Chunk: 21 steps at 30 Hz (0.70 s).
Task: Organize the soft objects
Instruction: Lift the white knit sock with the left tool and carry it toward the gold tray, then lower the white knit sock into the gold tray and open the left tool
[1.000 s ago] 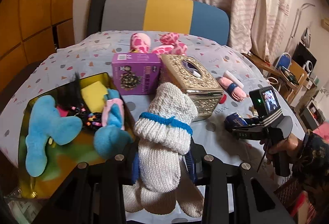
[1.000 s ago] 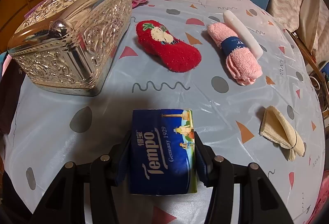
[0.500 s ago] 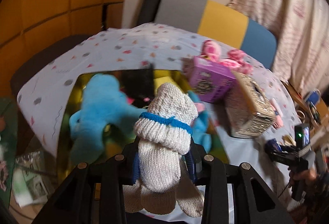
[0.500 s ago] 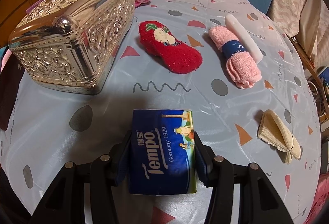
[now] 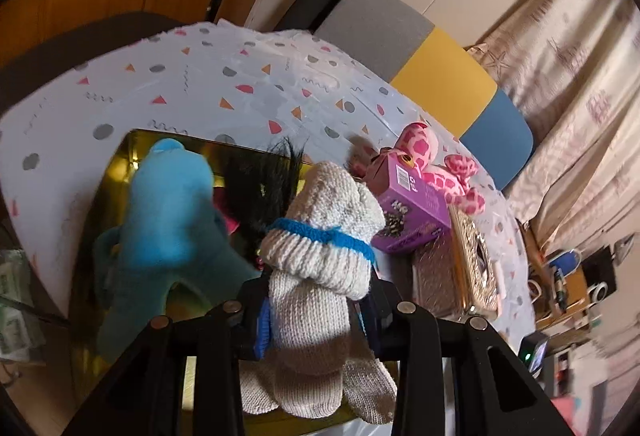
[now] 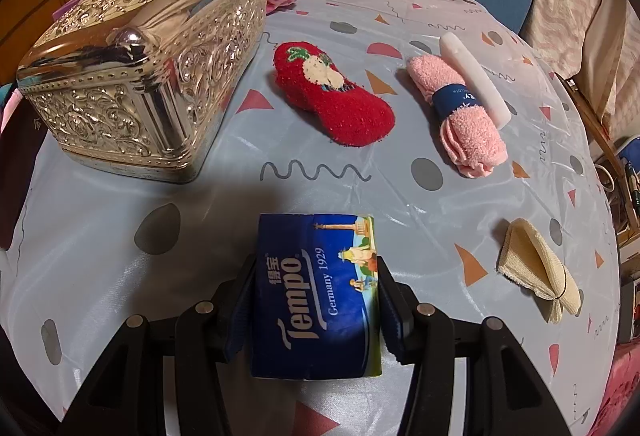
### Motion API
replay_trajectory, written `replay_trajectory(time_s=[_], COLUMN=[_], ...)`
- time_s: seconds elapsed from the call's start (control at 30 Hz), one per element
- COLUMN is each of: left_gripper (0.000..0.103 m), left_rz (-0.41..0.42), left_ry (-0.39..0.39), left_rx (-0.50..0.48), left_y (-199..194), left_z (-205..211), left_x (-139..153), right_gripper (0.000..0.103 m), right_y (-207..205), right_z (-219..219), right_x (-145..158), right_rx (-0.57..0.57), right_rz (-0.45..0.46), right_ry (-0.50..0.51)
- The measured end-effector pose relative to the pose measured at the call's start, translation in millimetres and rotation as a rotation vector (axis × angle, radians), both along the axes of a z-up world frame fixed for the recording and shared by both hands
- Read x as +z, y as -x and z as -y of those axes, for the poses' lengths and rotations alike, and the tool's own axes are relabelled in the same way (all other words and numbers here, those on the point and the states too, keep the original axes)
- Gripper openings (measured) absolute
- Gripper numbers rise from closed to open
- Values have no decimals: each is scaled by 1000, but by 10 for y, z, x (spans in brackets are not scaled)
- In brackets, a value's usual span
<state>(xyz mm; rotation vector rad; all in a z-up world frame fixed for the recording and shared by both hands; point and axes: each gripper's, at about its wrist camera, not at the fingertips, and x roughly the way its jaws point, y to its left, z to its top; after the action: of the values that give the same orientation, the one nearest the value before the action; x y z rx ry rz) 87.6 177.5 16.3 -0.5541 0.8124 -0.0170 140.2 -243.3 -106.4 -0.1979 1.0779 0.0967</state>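
My left gripper [image 5: 316, 312] is shut on a rolled grey knit sock pair [image 5: 320, 252] with a blue band, held above the gold tray [image 5: 120, 160]. In the tray lie a blue plush toy [image 5: 168, 204] and a black-haired doll [image 5: 260, 176]. My right gripper [image 6: 314, 292] is shut on a blue Tempo tissue pack [image 6: 316, 288] just above the table. Ahead of it lie a red fuzzy sock [image 6: 332, 96], a rolled pink towel [image 6: 464, 116] and a folded beige cloth [image 6: 536, 272].
An ornate silver box [image 6: 140, 76] stands at the left in the right wrist view and also shows in the left wrist view [image 5: 460, 268]. A purple box [image 5: 408, 212] and a pink spotted plush [image 5: 436, 164] sit behind the tray. A white stick [image 6: 476, 76] lies beside the towel. A chair [image 5: 432, 76] stands beyond the table.
My left gripper has swung left with the sock pair and tilted, now over the gold tray. My right gripper has stayed nearly still with the tissue pack.
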Motion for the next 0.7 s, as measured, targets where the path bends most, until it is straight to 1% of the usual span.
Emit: replay_trajectory(time_s=[0.1, 0.2, 0.3, 0.37, 0.4, 0.43, 0.5, 0.57, 0.63, 0.7], left_gripper=[36, 37, 39, 46, 54, 57, 58, 59, 62, 62], left_rz=[-30, -56, -73, -94, -105, -117, -133, -147, -134, -100], left_ry=[46, 63, -26, -75, -104, -136, -176, -184, -187, -232], left_rx=[7, -15, -54, -78, -85, -70, -78, -85, -91, -77], left_y=[-191, -363, -566, -702, -779, -841, -922, -939, -888, -777], left_z=[-6, 73, 240, 318, 350, 366, 393, 409, 424, 443], left_x=[-62, -134, -188, -254, -308, -368, -462, -527, -527, -459], right_gripper=[54, 54, 54, 54, 54, 54, 54, 54, 54, 54], right_y=[6, 6, 5, 6, 6, 7, 7, 7, 7, 8], right_z=[-9, -12, -15, -13, -13, -10, -10, -10, -8, -7], right_x=[6, 7, 5, 7, 8, 9, 9, 9, 9, 10], right_rx=[3, 3, 2, 4, 6, 7, 7, 6, 7, 6], right_rz=[0, 0, 0, 0, 0, 0, 0, -1, -1, 0], right_ry=[3, 4, 4, 5, 6, 5, 6, 5, 5, 6])
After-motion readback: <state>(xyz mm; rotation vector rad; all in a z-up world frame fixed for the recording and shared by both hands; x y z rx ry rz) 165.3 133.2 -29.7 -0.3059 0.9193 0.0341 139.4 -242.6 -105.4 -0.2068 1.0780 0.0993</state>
